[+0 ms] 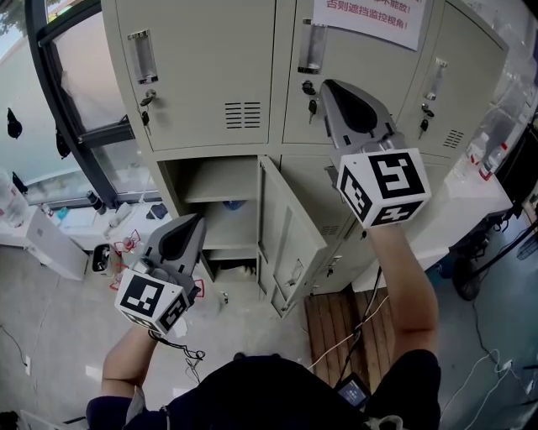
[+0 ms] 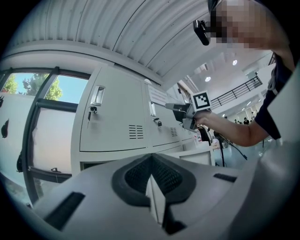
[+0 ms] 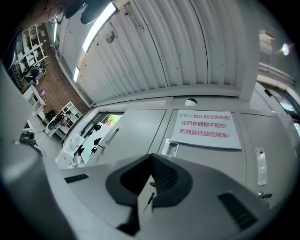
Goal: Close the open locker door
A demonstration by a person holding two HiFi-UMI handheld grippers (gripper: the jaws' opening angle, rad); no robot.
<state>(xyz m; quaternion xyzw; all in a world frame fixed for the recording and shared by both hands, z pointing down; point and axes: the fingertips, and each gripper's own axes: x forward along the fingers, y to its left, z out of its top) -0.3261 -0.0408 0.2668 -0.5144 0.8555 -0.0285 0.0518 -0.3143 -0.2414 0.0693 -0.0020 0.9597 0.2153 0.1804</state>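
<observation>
The beige locker bank fills the head view. One lower locker door point(image 1: 290, 238) stands swung out toward me, baring its compartment point(image 1: 217, 180) with a shelf. My left gripper point(image 1: 198, 221) is low at the left, in front of that compartment, apart from the door; its jaws point(image 2: 152, 190) are shut and hold nothing. My right gripper point(image 1: 329, 87) is raised before the upper middle locker, near its key point(image 1: 312, 107), above the open door, shut and empty point(image 3: 150, 187). From the left gripper view the right gripper point(image 2: 177, 109) shows by the upper lockers.
A paper notice point(image 1: 367, 18) point(image 3: 206, 129) hangs on the upper middle locker. A dark window frame point(image 1: 63, 92) is at the left, with a white box point(image 1: 55, 245) on the floor. A white counter point(image 1: 461, 210) stands right; a wooden board point(image 1: 340, 323) and cables lie below.
</observation>
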